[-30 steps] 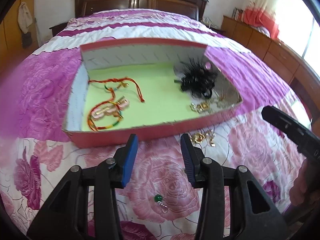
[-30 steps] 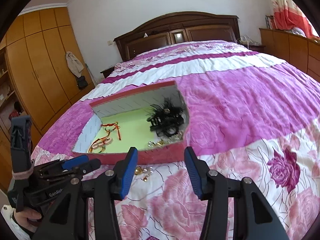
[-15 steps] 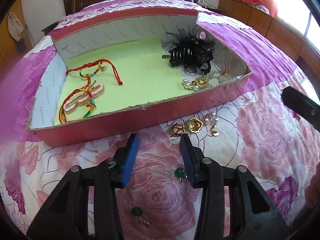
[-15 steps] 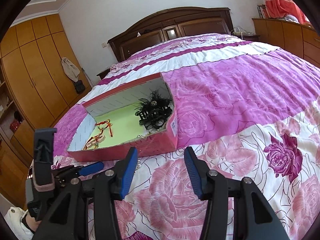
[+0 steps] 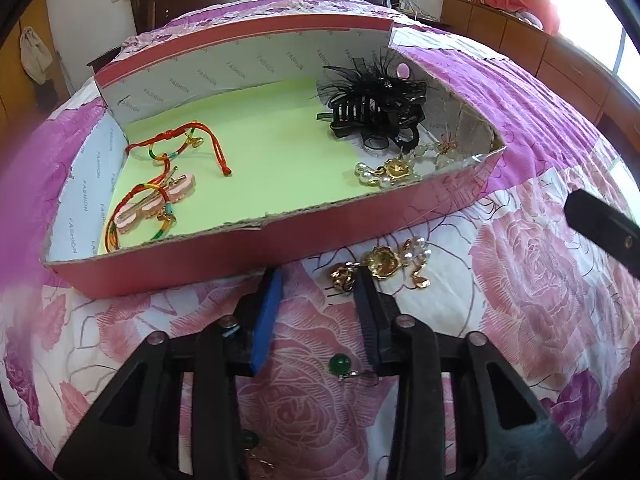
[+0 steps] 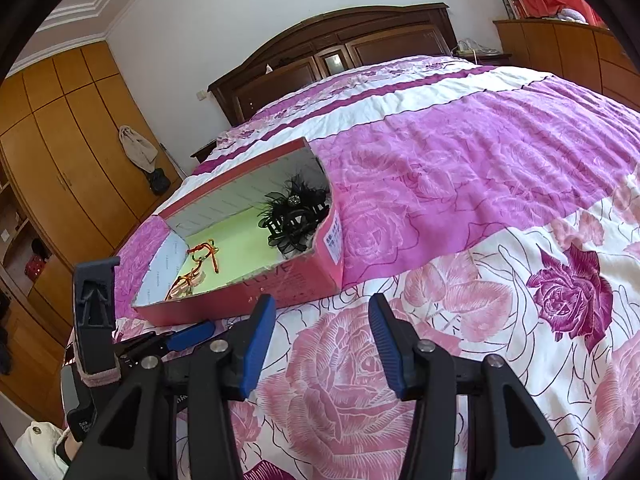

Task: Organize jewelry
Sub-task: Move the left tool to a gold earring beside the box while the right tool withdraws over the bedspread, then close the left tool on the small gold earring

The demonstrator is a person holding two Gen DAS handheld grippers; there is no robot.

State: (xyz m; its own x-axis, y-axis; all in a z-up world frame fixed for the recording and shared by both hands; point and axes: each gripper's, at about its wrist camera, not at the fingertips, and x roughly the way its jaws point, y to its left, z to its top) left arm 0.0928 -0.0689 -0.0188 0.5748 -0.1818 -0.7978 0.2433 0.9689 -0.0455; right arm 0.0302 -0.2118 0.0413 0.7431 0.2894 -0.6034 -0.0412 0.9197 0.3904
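Our left gripper (image 5: 316,284) has just been narrowing its jaws, still apart with nothing between them; the box (image 5: 224,256) lies just beyond, gold earrings (image 5: 380,264) beside the right tip. Our right gripper (image 6: 322,312) stands apart over bare bedspread (image 6: 460,184).

Gold pearl earrings (image 5: 380,266) lie on the bedspread beside the red box (image 5: 192,268).

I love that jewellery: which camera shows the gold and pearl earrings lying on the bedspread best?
The left wrist view: the gold and pearl earrings lie in plain sight just outside the pink cardboard box. The right wrist view shows nothing of them.
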